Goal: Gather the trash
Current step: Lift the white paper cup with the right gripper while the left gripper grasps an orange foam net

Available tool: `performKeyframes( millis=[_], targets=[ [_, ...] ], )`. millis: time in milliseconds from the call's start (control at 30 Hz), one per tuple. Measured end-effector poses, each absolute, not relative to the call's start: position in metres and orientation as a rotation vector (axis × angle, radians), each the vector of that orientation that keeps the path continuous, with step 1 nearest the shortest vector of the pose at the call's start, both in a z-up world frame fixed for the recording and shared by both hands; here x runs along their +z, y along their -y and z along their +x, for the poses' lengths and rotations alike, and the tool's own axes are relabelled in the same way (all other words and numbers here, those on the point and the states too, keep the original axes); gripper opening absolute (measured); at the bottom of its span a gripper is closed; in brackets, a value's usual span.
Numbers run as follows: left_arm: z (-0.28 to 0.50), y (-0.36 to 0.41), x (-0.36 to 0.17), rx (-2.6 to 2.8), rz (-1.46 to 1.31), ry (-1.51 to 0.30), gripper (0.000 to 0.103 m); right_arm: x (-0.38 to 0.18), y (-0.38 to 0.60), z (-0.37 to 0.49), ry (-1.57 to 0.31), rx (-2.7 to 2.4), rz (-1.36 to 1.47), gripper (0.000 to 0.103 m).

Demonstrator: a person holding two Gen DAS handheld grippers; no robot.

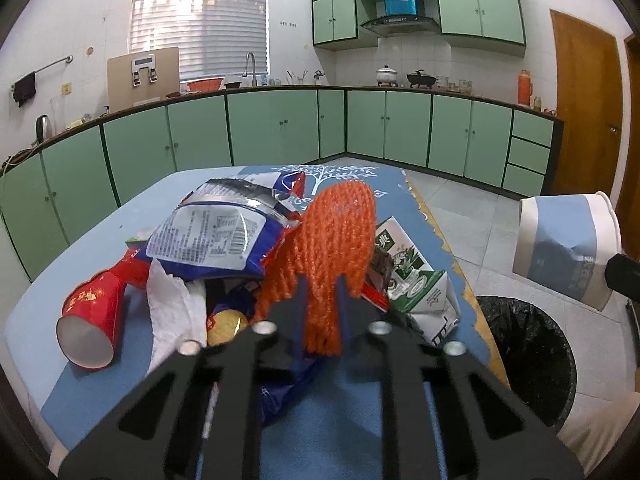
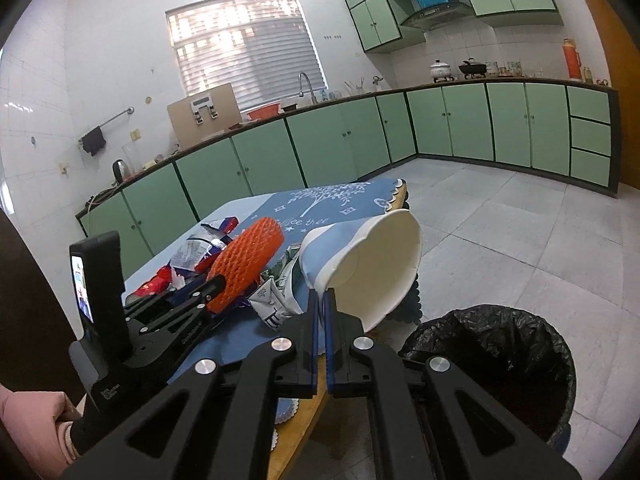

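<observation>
Left hand-held gripper (image 1: 322, 300) angled downward, jaws clamped on orange foam net (image 1: 332, 248). Right hand-held gripper (image 2: 323, 300) likewise tilted down, jaws pinched on rim of paper cup (image 2: 360, 264). Pink sleeve (image 2: 28, 420) behind left unit.

Trash pile on the table (image 1: 100, 220): foam net sleeve (image 1: 332, 248) at centre, snack bag (image 1: 216, 236) and toppled cup (image 1: 92, 320) to its left, carton (image 1: 416, 276) right. Bin (image 1: 528, 356) on the floor right of the table; paper cup (image 1: 564, 248) above it.
</observation>
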State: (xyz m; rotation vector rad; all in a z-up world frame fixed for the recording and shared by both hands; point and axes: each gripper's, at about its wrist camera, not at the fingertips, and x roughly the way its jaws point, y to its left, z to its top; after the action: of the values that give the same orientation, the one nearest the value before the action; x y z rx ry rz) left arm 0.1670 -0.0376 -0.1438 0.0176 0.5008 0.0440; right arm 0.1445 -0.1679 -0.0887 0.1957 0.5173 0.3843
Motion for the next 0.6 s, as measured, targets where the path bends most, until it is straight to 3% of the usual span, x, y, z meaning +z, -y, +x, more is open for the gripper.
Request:
performKeyframes(
  millis=[500, 600],
  targets=[
    [0.114, 0.052, -0.080, -0.070, -0.020, -0.265, 0.007, -0.077, 0.178, 0.138, -0.461, 0.346, 0.202, 0.003],
    [0.116, 0.055, -0.077, -0.160, -0.102, -0.285, 0.007, -0.076, 0.186, 0.137, -0.455, 0.335, 0.217, 0.003]
  ],
)
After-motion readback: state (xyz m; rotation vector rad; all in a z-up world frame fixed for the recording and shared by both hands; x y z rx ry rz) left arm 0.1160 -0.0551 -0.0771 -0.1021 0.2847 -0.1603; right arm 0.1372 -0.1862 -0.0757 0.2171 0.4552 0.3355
